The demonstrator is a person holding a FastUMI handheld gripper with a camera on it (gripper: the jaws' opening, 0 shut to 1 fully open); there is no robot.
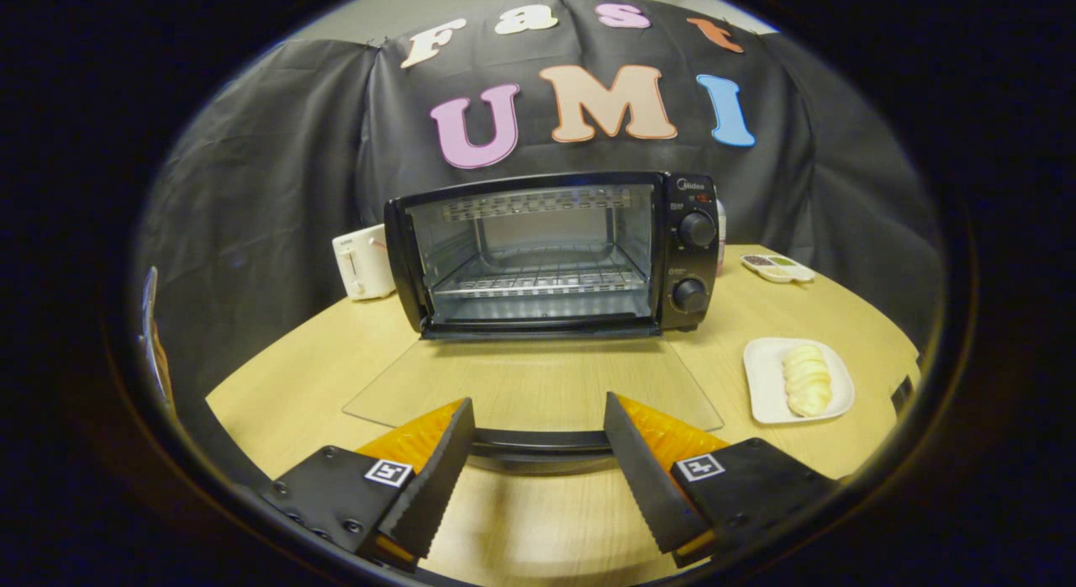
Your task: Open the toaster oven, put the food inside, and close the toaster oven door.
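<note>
A black toaster oven (555,251) stands on the wooden table with its glass door (538,385) folded flat down toward me. A wire rack (538,280) shows inside the lit cavity, with nothing on it. The door's dark handle (538,444) lies across the gap between my fingers. My gripper (538,440) is open, its fingers on either side of the handle's middle and not pressing on it. A pale pastry (807,379) rests on a white plate (769,385) to the right of the door, beyond my right finger.
A white toaster (363,261) sits left of the oven. A small divided dish (777,268) lies at the back right. Two knobs (696,230) are on the oven's right panel. The table edge curves off at left and right.
</note>
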